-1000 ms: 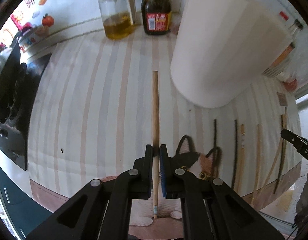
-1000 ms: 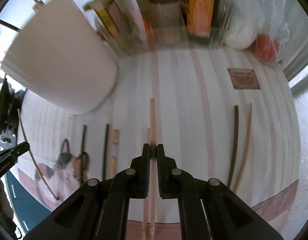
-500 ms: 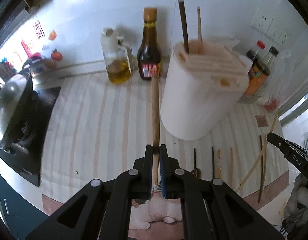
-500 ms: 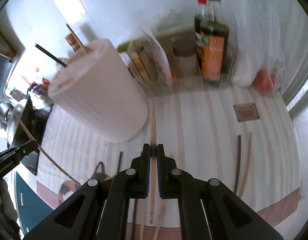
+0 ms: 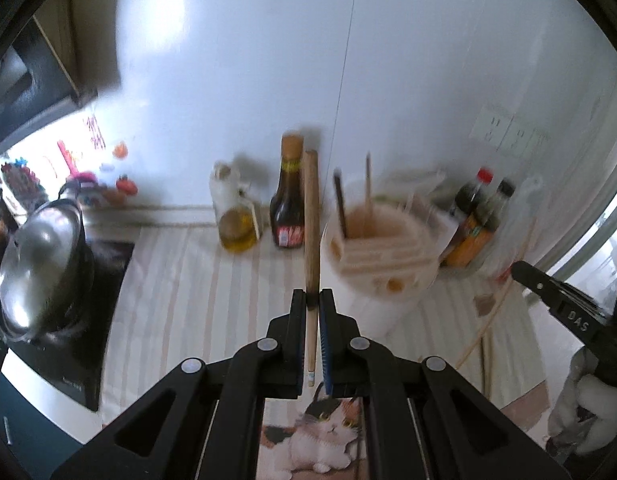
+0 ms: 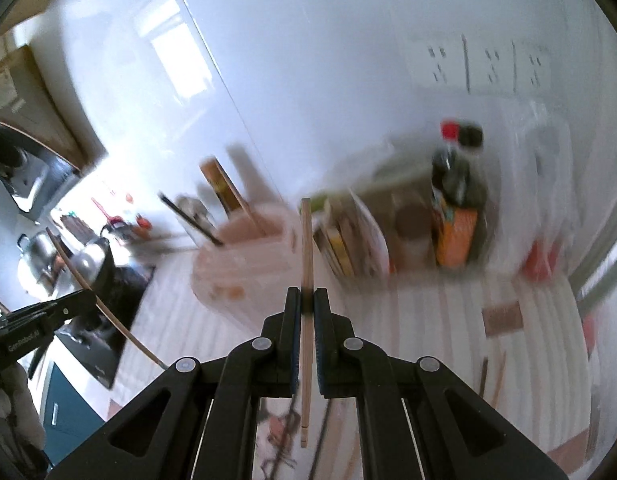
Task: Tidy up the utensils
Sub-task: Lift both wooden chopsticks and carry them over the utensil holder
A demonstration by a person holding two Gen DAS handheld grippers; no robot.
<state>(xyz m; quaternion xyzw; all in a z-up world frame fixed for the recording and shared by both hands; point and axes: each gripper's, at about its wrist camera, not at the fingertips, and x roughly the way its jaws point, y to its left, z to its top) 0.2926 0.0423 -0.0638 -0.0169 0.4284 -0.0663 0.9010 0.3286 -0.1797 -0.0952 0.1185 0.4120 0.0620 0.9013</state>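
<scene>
Left gripper [image 5: 313, 300]: jaws clamped on round wooden chopstick [image 5: 310, 216]. Right gripper [image 6: 306, 298]: jaws clamped on slimmer pale chopstick [image 6: 306, 248]. Cylindrical white holder [image 5: 382, 256] near striped counter's back edge.

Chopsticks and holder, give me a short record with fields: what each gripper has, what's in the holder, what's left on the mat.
left gripper: shut on a light wooden chopstick, held clear of the mat
right gripper: shut on a thin pale chopstick, also held in the air
holder: pale cylinder with slots on top, standing on the striped mat
in holder: one dark stick and one light stick, standing upright
left on mat: a few loose chopsticks lying near its front edge; count unclear from blur
</scene>
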